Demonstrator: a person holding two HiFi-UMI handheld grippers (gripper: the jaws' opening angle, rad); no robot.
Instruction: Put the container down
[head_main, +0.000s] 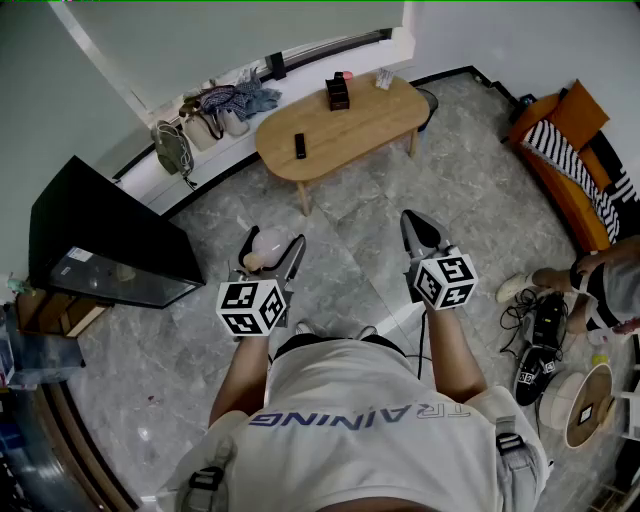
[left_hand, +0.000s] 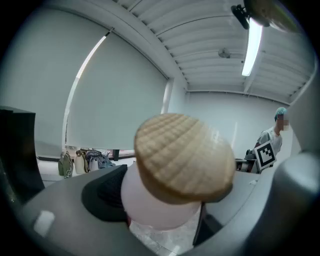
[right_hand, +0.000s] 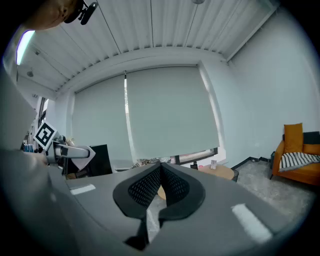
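Two grippers held out in front, side by side.
The grey left gripper (head_main: 272, 246) squeezes a pale pink jar with a round wooden lid (left_hand: 162, 205) between wide jaws. The grey right gripper (head_main: 414, 221) has its jaws pressed together, holding nothing. The bare left arm (head_main: 240, 375) and bare right arm (head_main: 447, 350) reach forward.

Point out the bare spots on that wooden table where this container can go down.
For the container, the wooden table has bare room in its middle, between the black remote and the dark box, and at its right end, nearer than the small holder. The far edge around the box is the crowded part.
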